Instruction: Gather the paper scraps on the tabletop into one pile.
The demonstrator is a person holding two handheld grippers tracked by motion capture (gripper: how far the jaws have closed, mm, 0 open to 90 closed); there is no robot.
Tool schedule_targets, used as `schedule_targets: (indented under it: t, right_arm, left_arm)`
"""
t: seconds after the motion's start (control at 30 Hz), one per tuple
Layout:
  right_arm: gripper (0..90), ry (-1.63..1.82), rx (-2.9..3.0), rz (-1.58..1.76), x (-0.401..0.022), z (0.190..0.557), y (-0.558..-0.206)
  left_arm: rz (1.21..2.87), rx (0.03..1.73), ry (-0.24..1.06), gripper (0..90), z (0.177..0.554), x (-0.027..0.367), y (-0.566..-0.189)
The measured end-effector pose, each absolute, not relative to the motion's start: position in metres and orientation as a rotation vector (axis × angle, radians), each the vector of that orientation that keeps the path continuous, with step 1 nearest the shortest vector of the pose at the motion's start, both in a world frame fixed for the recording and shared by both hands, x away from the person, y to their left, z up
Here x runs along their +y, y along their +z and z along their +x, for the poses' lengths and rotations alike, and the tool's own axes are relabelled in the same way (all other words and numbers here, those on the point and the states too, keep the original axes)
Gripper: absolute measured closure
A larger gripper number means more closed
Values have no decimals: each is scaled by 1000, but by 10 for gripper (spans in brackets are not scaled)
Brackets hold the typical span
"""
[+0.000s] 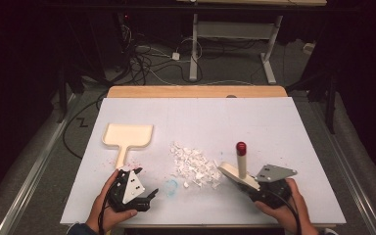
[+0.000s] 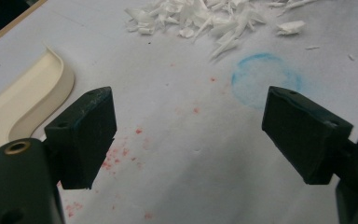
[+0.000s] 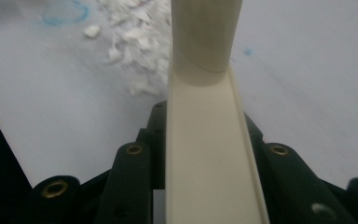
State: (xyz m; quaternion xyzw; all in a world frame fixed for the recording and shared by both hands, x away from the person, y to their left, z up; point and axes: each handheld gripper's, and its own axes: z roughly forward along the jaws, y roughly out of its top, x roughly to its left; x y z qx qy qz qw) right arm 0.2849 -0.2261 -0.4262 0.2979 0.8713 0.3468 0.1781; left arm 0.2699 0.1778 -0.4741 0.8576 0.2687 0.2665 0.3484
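A cream dustpan lies flat at the left of the white sheet, its handle toward me; its rim curves past the left jaw in the left gripper view. A pile of white paper scraps sits mid-table. My left gripper hovers low by the dustpan handle, open, with nothing between the jaws. My right gripper is shut on a cream brush-like tool, whose upright handle has a red cap. The tool's end is just right of the scraps.
A faint blue ring is drawn on the sheet between the grippers, and red specks dot the sheet near the left one. The wooden table edge shows at the back. Beyond it are floor cables and a desk frame.
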Motion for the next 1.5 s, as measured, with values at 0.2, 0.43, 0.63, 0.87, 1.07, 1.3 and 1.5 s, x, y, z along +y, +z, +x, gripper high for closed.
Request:
schedule_targets:
  t: [0.2, 0.43, 0.63, 0.87, 1.07, 1.3, 1.5]
  right_arm:
    - [683, 1071, 2452, 783, -188, 307, -420]
    - [683, 1194, 2386, 739, -196, 302, -398]
    - [683, 1389, 2487, 536, -204, 285, -403]
    - [683, 1396, 2661, 335, -160, 291, -437]
    - [683, 1369, 2662, 258, -141, 318, -450]
    - [677, 1336, 2662, 261, -133, 359, -453]
    - [680, 1325, 2615, 261, -125, 374, -447]
  left_arm:
    - [2224, 687, 689, 168, 269, 180, -474]
    - [2210, 695, 707, 173, 268, 182, -472]
    - [2133, 754, 768, 170, 267, 194, -463]
    - [2027, 860, 782, 171, 273, 214, -459]
    - [2020, 844, 724, 172, 273, 206, -459]
    - [2073, 782, 701, 172, 271, 195, -463]
    - [2090, 771, 680, 172, 272, 191, -466]
